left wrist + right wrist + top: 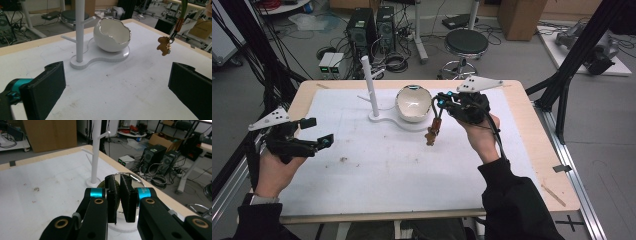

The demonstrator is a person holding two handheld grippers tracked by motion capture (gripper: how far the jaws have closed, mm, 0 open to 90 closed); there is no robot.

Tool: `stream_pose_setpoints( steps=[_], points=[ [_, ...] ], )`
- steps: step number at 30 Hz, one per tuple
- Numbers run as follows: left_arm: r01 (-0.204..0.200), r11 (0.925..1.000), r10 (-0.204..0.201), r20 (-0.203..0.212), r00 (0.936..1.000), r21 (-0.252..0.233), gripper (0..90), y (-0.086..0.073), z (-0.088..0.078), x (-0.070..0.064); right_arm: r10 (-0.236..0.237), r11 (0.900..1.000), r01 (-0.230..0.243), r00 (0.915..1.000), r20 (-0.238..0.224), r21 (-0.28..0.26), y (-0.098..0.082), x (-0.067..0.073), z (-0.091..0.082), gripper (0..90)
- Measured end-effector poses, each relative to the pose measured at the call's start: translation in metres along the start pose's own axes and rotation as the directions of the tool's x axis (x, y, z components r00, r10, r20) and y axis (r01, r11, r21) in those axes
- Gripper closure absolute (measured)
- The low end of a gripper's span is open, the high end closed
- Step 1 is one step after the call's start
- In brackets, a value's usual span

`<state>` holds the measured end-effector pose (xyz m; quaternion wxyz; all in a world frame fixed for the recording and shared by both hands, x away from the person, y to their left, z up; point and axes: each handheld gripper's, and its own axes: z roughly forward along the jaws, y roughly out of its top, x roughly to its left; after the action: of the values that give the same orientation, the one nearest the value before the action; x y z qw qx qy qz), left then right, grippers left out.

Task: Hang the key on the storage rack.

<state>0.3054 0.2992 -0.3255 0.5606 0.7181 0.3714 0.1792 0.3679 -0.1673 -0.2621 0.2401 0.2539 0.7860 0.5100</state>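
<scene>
A small brown gingerbread-man charm [431, 135] hangs from an olive-green strap [437, 121] just above the white mat. My right gripper [438, 103] is shut on the top of that strap, in front of the bowl. In the right gripper view the jaws [119, 195] pinch the strap [114, 193] between them. In the left gripper view the charm [163, 46] dangles at the right on its strap [179, 23]. My left gripper [320, 132] hovers open at the table's left, its jaws [117, 87] wide apart around nothing.
A white peg stand [370, 86] shares a white base [384, 119] with a white egg-shaped bowl [413, 103], silver-rimmed, at the back middle of the mat [377, 165]. In the left gripper view the stand [80, 30] and bowl [112, 35] lie ahead. A stool [466, 43] and computers stand beyond the table.
</scene>
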Motion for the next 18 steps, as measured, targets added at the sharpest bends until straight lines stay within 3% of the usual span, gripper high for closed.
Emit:
stream_pose_setpoints(
  steps=[8, 13, 14, 15, 16, 17, 18],
  points=[
    [-0.009, 0.9999, 0.009, 0.003, 1.0, 0.012, 1.7, 0.0, 0.002, 0.0, -0.021, 1.0, 0.021, 0.9995, -0.025, 0.0, 0.012, 0.009, 0.016, 84.8],
    [-0.006, 1.0, 0.006, 0.0, 1.0, 0.008, 1.7, 0.0, 0.001, 0.0, -0.066, 0.998, 0.067, 0.9957, -0.065, 0.014, 0.034, 0.029, 0.048, 84.8],
    [-0.006, 1.0, 0.006, 0.0, 1.0, 0.008, 1.7, 0.0, 0.001, 0.0, -0.066, 0.998, 0.067, 0.9957, -0.065, 0.014, 0.034, 0.029, 0.048, 84.8],
    [-0.004, 1.0, 0.004, -0.001, 1.0, 0.007, 1.7, 0.0, 0.0, 0.0, -0.086, 0.996, 0.089, 0.9923, -0.088, 0.025, 0.043, 0.038, 0.062, 84.8],
    [-0.004, 1.0, 0.004, -0.001, 1.0, 0.007, 1.7, 0.0, 0.0, 0.0, -0.086, 0.996, 0.089, 0.9923, -0.088, 0.025, 0.043, 0.038, 0.062, 84.8],
    [-0.005, 1.0, 0.005, -0.001, 1.0, 0.008, 1.7, 0.0, 0.0, 0.001, -0.096, 0.994, 0.1, 0.9889, -0.114, 0.035, 0.05, 0.045, 0.073, 84.8],
    [-0.006, 0.9999, 0.006, -0.001, 1.0, 0.01, 1.7, -0.001, 0.0, 0.001, -0.096, 0.994, 0.1, 0.9889, -0.114, 0.035, 0.05, 0.045, 0.073, 84.8]
  ],
)
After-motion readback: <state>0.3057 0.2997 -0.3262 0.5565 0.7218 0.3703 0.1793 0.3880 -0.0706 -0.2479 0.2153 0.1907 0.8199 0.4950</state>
